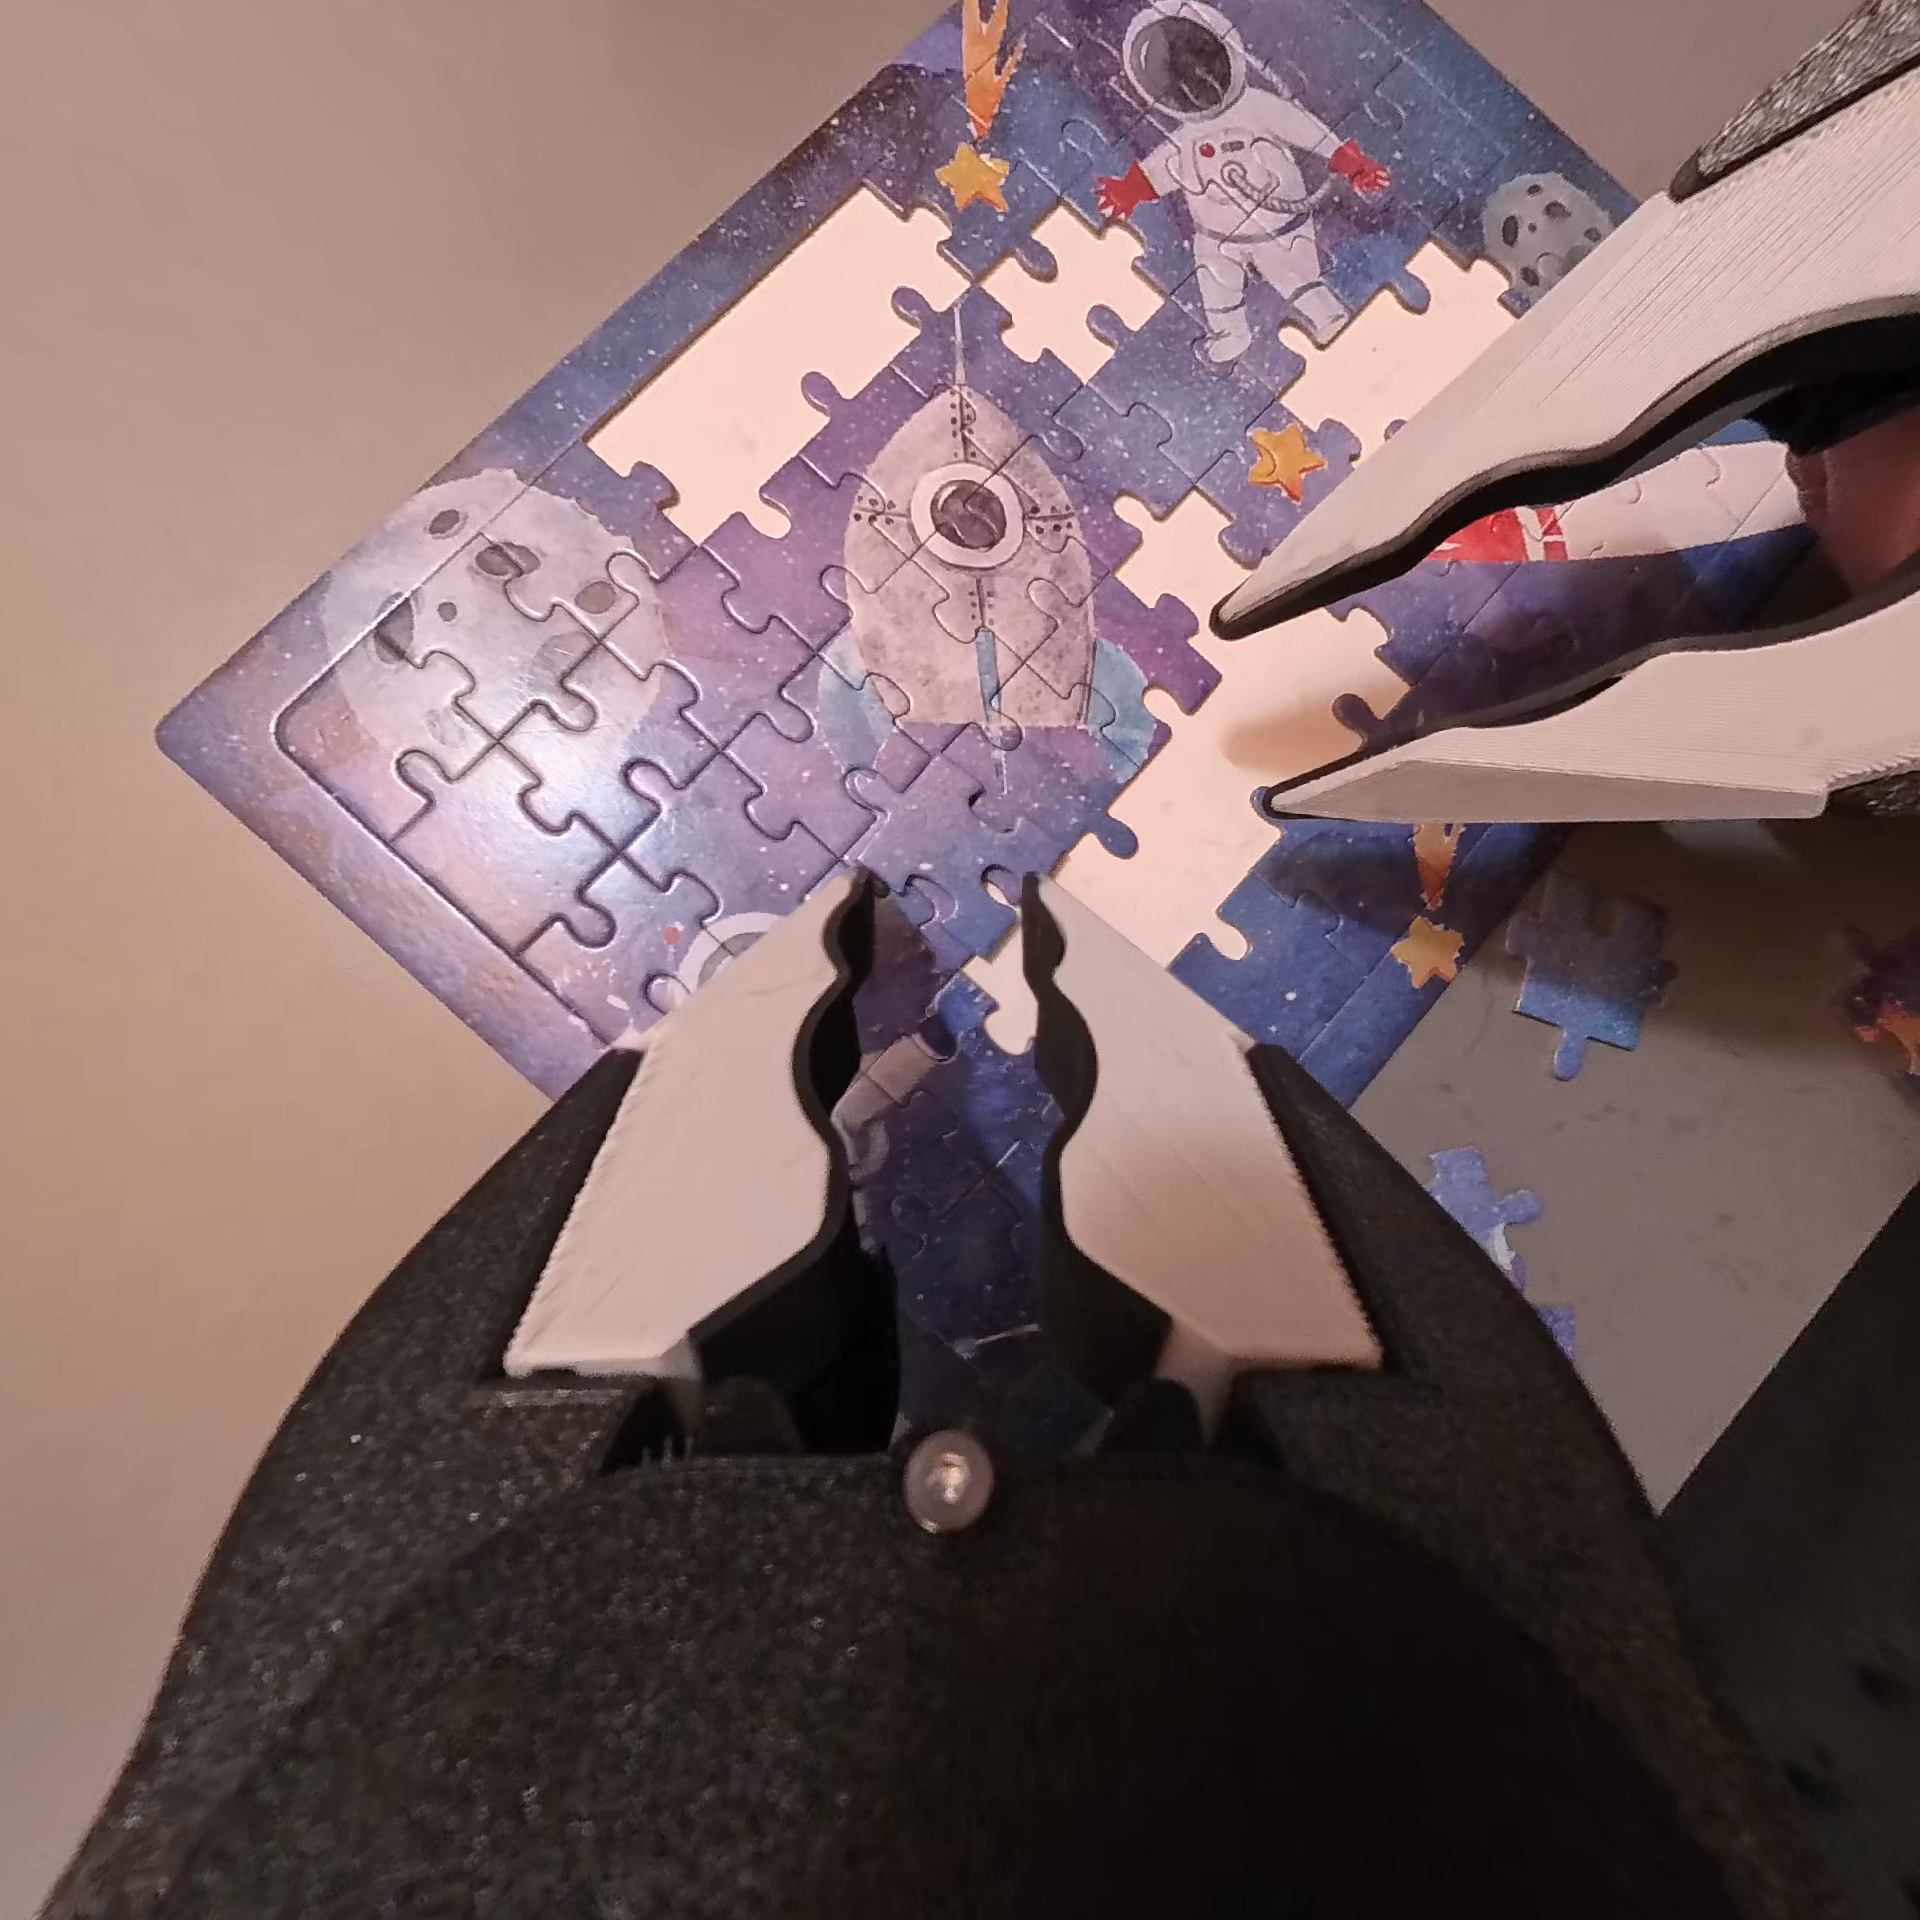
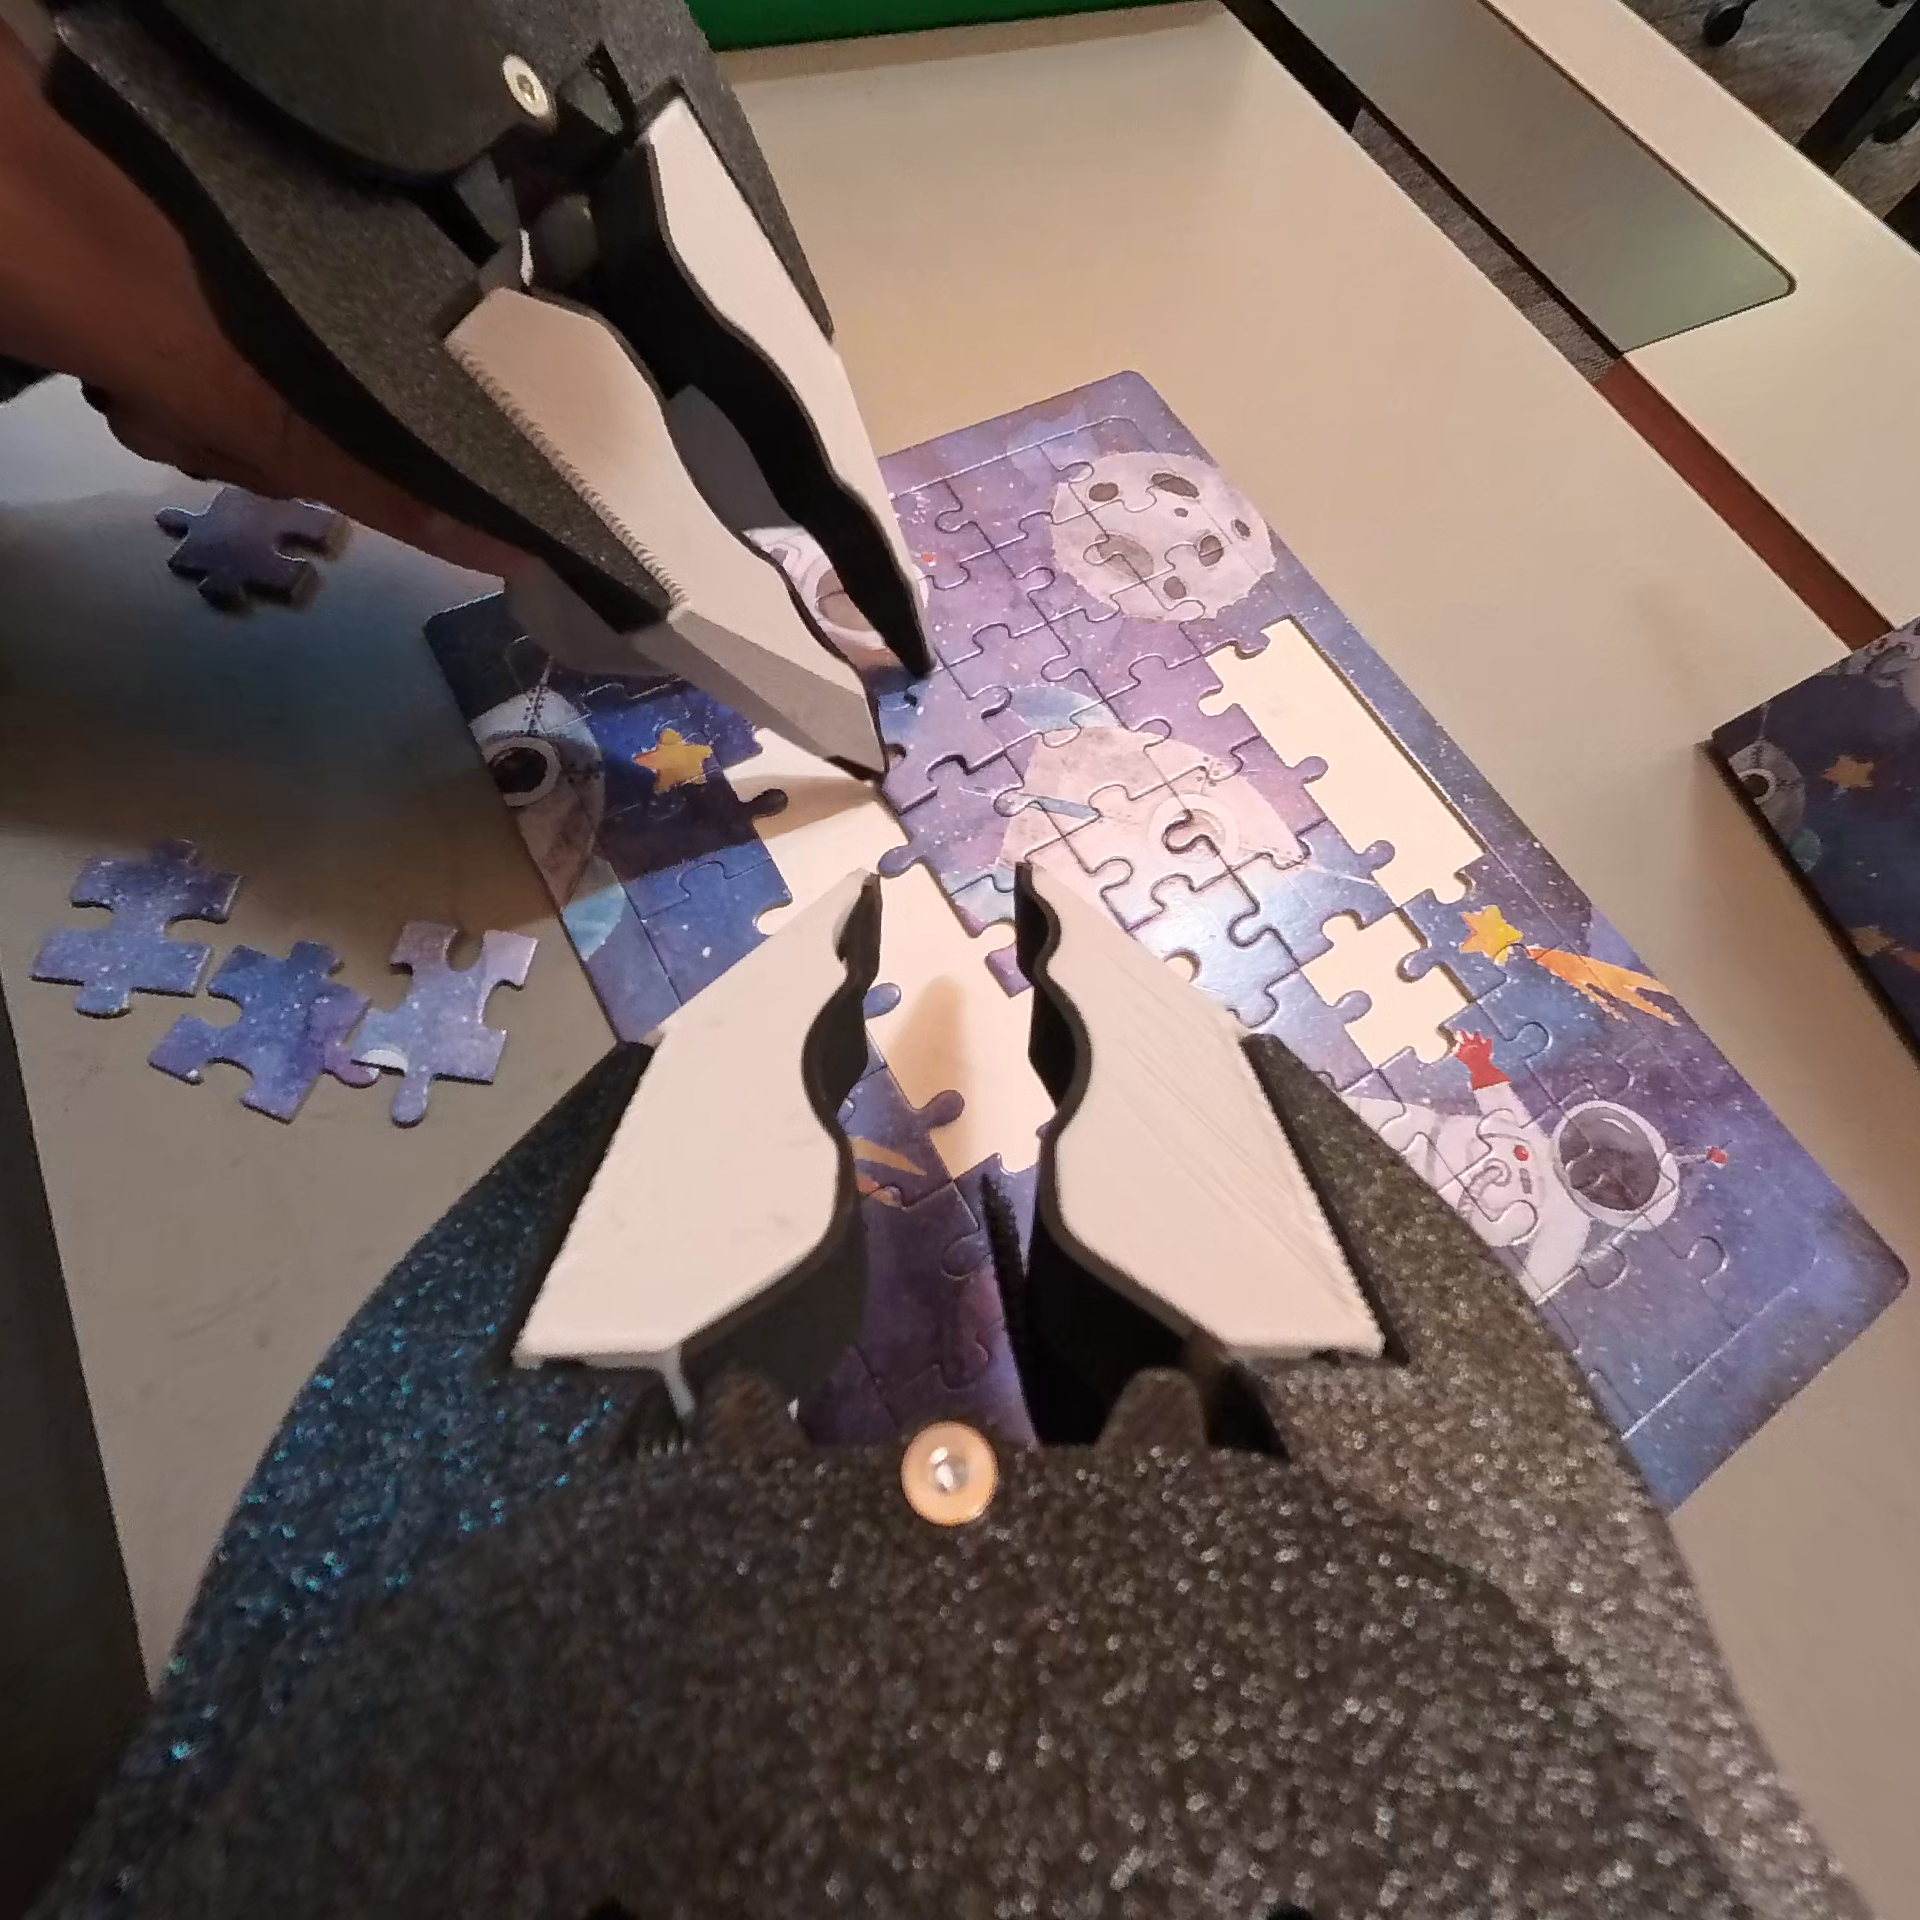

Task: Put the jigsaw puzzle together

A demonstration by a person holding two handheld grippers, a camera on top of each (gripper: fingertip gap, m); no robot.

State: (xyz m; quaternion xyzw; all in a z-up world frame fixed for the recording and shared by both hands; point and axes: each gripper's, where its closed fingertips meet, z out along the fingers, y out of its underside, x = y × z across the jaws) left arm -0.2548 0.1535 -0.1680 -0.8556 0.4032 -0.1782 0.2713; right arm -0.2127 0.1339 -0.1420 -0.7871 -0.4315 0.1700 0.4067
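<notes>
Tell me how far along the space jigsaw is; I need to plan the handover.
Done: most of the purple space-themed cardboard jigsaw is joined, rocket and astronaut included. In hand: nothing; the left gripper and the right gripper are both open and empty, poised over the board. Left: several pale gaps remain, and loose blue puzzle pieces lie on the beige table.

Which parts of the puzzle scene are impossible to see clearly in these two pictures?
- Left wrist view: the puzzle board's near corner, hidden behind the left gripper.
- Left wrist view: loose pieces, cut off by the right edge.
- Right wrist view: a second board, cut off by the right edge.
</notes>
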